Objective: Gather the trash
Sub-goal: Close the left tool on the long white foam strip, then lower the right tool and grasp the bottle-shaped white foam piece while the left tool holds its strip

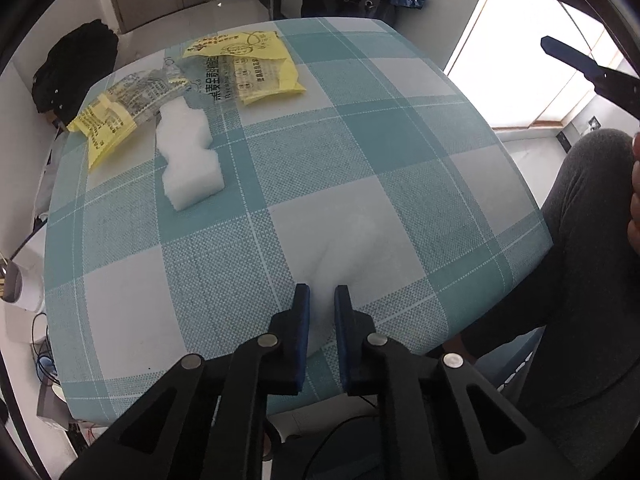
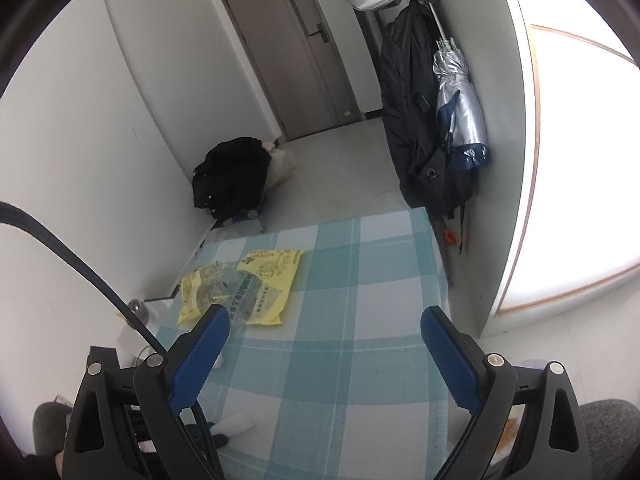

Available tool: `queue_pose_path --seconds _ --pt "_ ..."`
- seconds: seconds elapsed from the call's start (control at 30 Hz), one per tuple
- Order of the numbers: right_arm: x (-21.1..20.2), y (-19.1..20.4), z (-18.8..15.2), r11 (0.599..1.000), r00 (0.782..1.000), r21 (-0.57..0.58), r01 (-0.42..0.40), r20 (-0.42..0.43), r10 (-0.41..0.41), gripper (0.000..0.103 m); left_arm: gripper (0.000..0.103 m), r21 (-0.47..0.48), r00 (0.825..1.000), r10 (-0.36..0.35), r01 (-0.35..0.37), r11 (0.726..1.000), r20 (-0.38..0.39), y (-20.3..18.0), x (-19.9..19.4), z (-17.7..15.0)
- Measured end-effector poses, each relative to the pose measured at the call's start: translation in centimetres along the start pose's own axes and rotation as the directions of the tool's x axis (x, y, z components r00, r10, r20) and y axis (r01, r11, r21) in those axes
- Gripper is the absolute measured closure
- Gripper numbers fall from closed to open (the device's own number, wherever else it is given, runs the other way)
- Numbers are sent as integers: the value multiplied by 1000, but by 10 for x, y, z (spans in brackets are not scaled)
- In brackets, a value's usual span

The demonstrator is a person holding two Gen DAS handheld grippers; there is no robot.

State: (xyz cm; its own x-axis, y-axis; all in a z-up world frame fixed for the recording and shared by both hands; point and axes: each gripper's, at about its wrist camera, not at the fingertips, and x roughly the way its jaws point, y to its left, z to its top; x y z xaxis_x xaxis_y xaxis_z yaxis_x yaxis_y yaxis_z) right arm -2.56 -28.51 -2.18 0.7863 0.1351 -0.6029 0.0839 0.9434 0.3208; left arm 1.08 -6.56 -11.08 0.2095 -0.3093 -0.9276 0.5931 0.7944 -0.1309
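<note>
The trash lies at the far left of the table with the teal checked cloth (image 1: 360, 184): a white foam block (image 1: 188, 152), a yellow printed wrapper (image 1: 248, 66), a second yellow wrapper (image 1: 106, 126) and a clear printed plastic bag (image 1: 160, 88) between them. My left gripper (image 1: 321, 294) hovers over the table's near edge with its jaws nearly closed on nothing. My right gripper (image 2: 324, 316) is wide open and empty, high above the table; the wrappers (image 2: 268, 288) lie ahead and left of it. The right gripper's fingers (image 1: 580, 68) show at the upper right of the left wrist view.
A black bag (image 2: 232, 176) sits on the floor by the wall beyond the table. Dark coats and a silver umbrella (image 2: 456, 96) hang at the right near a bright window. A door (image 2: 296, 48) is at the back. The person's grey-clad leg (image 1: 580, 240) is at the table's right edge.
</note>
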Motion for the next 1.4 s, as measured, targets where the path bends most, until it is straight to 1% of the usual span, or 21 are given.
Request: queue_pose_path --seconds 0.03,0.17,0.23,0.3,0.4,0.5,0.6,0.7,0.8,0.9,1.03,1.1,1.13,1.2,1.23,1.3,1.4 --pt "1 1 -1 1000 1000 -5 3 -4 -3 6 98 -10 1000 -6 6 1000 -1 1 -1 0" --pt "5 3 -3 1000 1000 -11 11 -24 -11 6 99 -37 1000 13 -12 999 14 4 -3 -1" --pt "8 1 -4 1000 999 -3 16 -37 -16 6 99 -66 1000 -8 8 998 -2 9 -3 -1" --pt "11 1 -5 1000 999 6 22 -50 -22 6 99 -101 999 -45 45 994 5 15 -5 -2" --pt "17 1 -7 999 997 15 30 -73 -29 6 99 -115 997 -53 58 992 49 21 -14 -1" --pt "24 6 -8 999 995 -5 45 -84 -46 6 99 -134 993 -62 75 988 100 28 -25 1" --pt "30 12 -9 999 994 -29 46 -93 -49 6 99 -160 988 -49 72 984 145 38 -35 1" --pt "39 18 -12 997 992 -54 50 -116 -56 6 99 -215 980 -52 93 972 191 53 -44 2" --pt "48 23 -17 996 987 -75 52 -148 -62 6 99 -252 968 -33 98 963 249 68 -57 3" --pt "58 29 -22 995 981 -98 37 -187 -55 6 99 -282 951 -23 114 953 307 77 -68 5" --pt "69 41 -27 989 972 -144 26 -229 -59 6 99 -317 929 20 106 942 370 92 -81 5" --pt "75 46 -28 987 968 -160 13 -245 -52 7 99 -328 917 60 80 941 395 97 -82 6" --pt "78 49 -28 988 966 -157 5 -253 -45 7 99 -334 914 75 69 940 399 100 -82 6" --pt "86 53 -28 991 963 -130 -17 -271 -19 7 99 -354 905 70 91 931 419 109 -83 6" --pt "92 57 -28 993 957 -111 -41 -289 7 7 99 -366 902 70 101 925 427 114 -85 5" --pt "102 66 -27 994 951 -89 -70 -305 40 7 99 -383 897 78 106 918 436 121 -89 2" --pt "118 92 -28 988 948 -113 -107 -311 67 9 99 -401 890 89 111 909 448 126 -93 -2"
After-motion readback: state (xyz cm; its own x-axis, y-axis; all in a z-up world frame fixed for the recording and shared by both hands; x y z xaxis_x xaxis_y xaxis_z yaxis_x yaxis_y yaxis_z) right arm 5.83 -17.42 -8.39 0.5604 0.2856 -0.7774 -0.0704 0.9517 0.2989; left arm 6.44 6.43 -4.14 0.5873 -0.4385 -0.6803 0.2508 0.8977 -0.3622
